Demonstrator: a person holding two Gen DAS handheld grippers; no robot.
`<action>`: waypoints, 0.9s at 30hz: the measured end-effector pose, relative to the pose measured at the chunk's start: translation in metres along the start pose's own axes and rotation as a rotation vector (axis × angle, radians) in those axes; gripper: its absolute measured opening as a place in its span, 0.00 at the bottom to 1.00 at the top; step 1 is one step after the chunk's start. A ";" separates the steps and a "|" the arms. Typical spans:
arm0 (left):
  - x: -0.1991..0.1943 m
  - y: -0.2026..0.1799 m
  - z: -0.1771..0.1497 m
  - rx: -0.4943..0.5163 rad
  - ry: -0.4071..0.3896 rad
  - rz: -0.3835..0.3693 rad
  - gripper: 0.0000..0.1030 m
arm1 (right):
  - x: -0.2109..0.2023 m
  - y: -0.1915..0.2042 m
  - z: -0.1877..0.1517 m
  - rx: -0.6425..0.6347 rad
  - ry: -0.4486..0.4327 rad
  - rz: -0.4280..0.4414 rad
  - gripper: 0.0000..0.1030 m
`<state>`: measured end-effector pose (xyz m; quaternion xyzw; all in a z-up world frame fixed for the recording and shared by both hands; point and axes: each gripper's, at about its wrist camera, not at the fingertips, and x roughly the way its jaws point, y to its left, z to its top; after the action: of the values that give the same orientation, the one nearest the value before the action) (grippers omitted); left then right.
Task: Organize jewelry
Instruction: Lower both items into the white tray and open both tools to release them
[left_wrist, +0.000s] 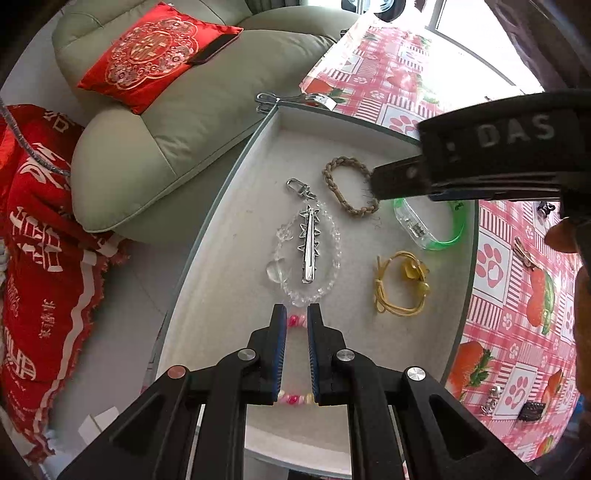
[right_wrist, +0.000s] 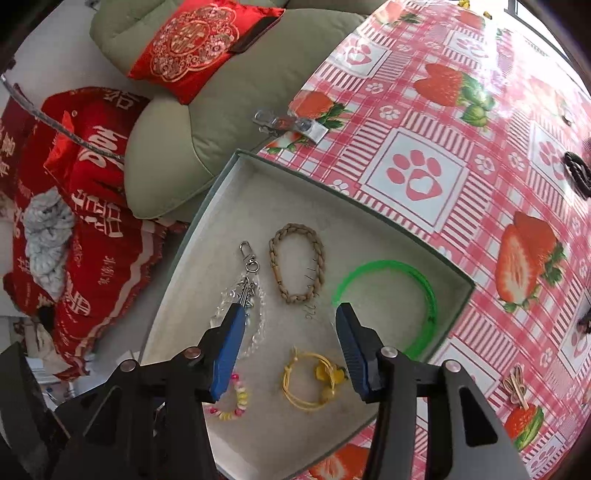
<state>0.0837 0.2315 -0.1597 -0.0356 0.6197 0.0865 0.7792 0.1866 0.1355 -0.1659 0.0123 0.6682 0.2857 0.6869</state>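
A grey tray (left_wrist: 229, 206) (right_wrist: 207, 206) holds a tan braided bracelet (left_wrist: 334, 184) (right_wrist: 317, 254), a green bangle (left_wrist: 443, 236) (right_wrist: 428, 291), a yellow cord bracelet (left_wrist: 399, 288) (right_wrist: 306, 384), a clear bead chain (left_wrist: 332, 254) with a silver star clip (left_wrist: 309, 247) lying inside it, and a pink and yellow bead bracelet (left_wrist: 295, 320) (right_wrist: 240, 398). My left gripper (left_wrist: 296, 317) hangs shut above the pink beads, holding nothing. My right gripper (right_wrist: 291, 315) stands open over the tray's middle with nothing between its jaws. One of its fingers (left_wrist: 399, 181) reaches in by the braided bracelet.
The tray sits at the edge of a table with a strawberry and paw-print cloth (right_wrist: 424, 177). Small clips (left_wrist: 524, 254) (right_wrist: 515, 387) and a black hair piece (right_wrist: 576, 173) lie on the cloth. A green sofa (left_wrist: 184, 122) with a red cushion (left_wrist: 147, 59) stands beyond the edge.
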 end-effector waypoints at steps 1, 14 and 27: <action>-0.002 0.000 0.000 -0.001 -0.001 0.002 0.17 | -0.005 -0.002 -0.001 0.004 -0.006 0.002 0.54; -0.033 -0.005 -0.003 -0.017 -0.071 0.048 1.00 | -0.040 -0.020 -0.025 0.041 -0.035 0.021 0.64; -0.057 -0.028 -0.006 0.031 -0.085 0.054 1.00 | -0.076 -0.065 -0.070 0.144 -0.068 0.015 0.81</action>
<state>0.0707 0.1980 -0.1072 -0.0031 0.5880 0.0991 0.8028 0.1510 0.0243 -0.1297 0.0764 0.6630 0.2416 0.7045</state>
